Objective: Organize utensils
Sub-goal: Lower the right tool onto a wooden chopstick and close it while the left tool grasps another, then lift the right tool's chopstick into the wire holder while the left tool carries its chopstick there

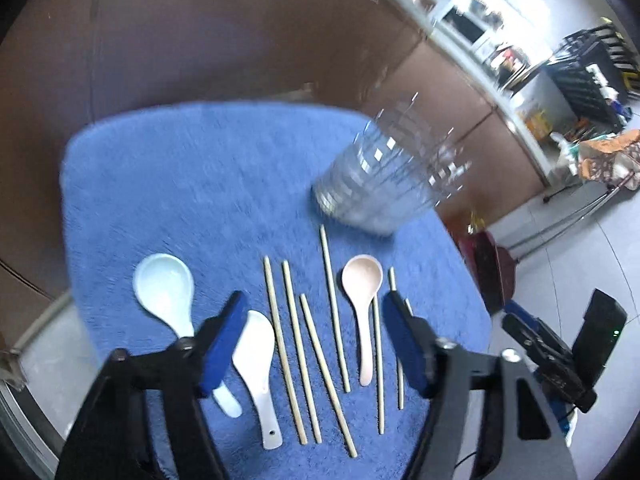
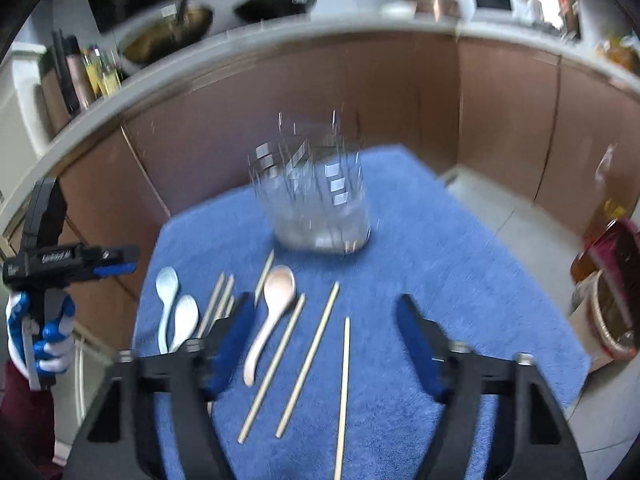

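A clear glass holder (image 1: 384, 172) (image 2: 316, 200) stands at the far side of a blue mat (image 1: 180, 184) (image 2: 440, 248). In front of it lie a pale blue spoon (image 1: 164, 292) (image 2: 166, 300), a white spoon (image 1: 256, 364) (image 2: 185, 318), a pinkish spoon (image 1: 362, 292) (image 2: 272, 304) and several wooden chopsticks (image 1: 300, 352) (image 2: 310, 360). My left gripper (image 1: 316, 312) is open and empty above the utensils. My right gripper (image 2: 326, 316) is open and empty above the chopsticks. The left gripper also shows at the left edge of the right wrist view (image 2: 116, 260).
Brown cabinets (image 2: 360, 92) stand close behind the mat. A counter (image 2: 224, 40) above them carries pans and bottles. A dark red bag (image 1: 486, 264) and a basket (image 2: 612, 320) sit on the tiled floor to the right.
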{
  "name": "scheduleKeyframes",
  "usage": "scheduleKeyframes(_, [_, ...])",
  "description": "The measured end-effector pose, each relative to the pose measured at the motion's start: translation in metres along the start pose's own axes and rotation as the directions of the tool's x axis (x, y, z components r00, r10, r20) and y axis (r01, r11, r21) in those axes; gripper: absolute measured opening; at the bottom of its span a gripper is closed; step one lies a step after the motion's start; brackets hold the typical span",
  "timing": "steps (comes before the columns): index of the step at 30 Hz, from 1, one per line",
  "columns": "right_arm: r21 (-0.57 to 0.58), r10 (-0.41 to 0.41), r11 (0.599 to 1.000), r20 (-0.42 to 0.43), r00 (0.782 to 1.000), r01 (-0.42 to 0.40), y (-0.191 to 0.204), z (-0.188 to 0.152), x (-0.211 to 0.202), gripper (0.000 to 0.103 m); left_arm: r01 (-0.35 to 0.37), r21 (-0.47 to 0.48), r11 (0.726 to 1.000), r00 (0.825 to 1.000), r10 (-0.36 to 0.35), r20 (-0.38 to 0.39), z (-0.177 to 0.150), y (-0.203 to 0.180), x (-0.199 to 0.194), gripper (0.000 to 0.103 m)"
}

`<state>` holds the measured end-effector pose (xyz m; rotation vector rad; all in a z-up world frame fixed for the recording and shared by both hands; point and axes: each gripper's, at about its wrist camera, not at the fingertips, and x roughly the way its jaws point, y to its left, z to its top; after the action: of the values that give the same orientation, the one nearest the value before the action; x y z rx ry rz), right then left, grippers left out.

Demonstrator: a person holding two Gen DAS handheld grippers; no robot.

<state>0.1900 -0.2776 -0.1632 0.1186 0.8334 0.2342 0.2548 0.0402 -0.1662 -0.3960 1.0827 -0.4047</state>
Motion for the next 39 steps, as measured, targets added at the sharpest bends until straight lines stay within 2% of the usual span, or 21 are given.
scheduleKeyframes(1, [0.001,0.009,1.000,-0.035,0.999,-0.009,-0.003,0.001,0.009,0.046,0.003,-0.010,1.000,1.000,-0.003,-0.031,0.003,0.002,0.010,0.052])
scheduleKeyframes(2, [0.005,0.024,1.000,-0.081,0.996,-0.024,-0.007,0.002,0.020,0.042,0.003,-0.020,1.000,0.998,-0.004,-0.062,0.008,0.003,0.019,0.046])
scheduleKeyframes(4, [0.020,0.063,0.998,-0.172,0.983,-0.061,-0.015,0.002,0.045,0.034,0.002,-0.033,0.999,0.993,-0.005,-0.114,0.014,0.005,0.035,0.041])
scheduleKeyframes(8, [0.032,0.075,0.997,-0.311,0.947,-0.068,-0.024,-0.001,0.086,0.027,-0.024,-0.068,0.997,0.980,0.010,-0.197,0.025,0.009,0.062,0.032])
scheduleKeyframes(11, [0.029,0.066,0.998,-0.375,0.925,-0.059,-0.029,-0.002,0.103,0.025,-0.048,-0.088,0.995,0.973,0.027,-0.228,0.031,0.015,0.075,0.025])
scheduleKeyframes(17, [0.011,0.038,0.999,-0.437,0.898,-0.037,-0.028,-0.004,0.125,0.022,-0.104,-0.087,0.991,0.957,0.076,-0.278,0.033,0.019,0.100,0.018])
scheduleKeyframes(26, [-0.037,-0.007,0.999,-0.484,0.875,-0.012,-0.019,-0.001,0.147,0.021,-0.201,-0.080,0.976,0.930,0.165,-0.330,0.036,0.024,0.132,0.013])
scheduleKeyframes(34, [-0.066,-0.045,0.998,-0.519,0.853,0.013,-0.009,-0.004,0.162,0.013,-0.243,-0.053,0.969,0.913,0.211,-0.348,0.042,0.012,0.148,0.010])
scheduleKeyframes(39, [-0.100,-0.078,0.995,-0.552,0.830,0.027,-0.001,-0.004,0.175,0.009,-0.287,-0.059,0.956,0.902,0.249,-0.352,0.041,0.002,0.152,0.006])
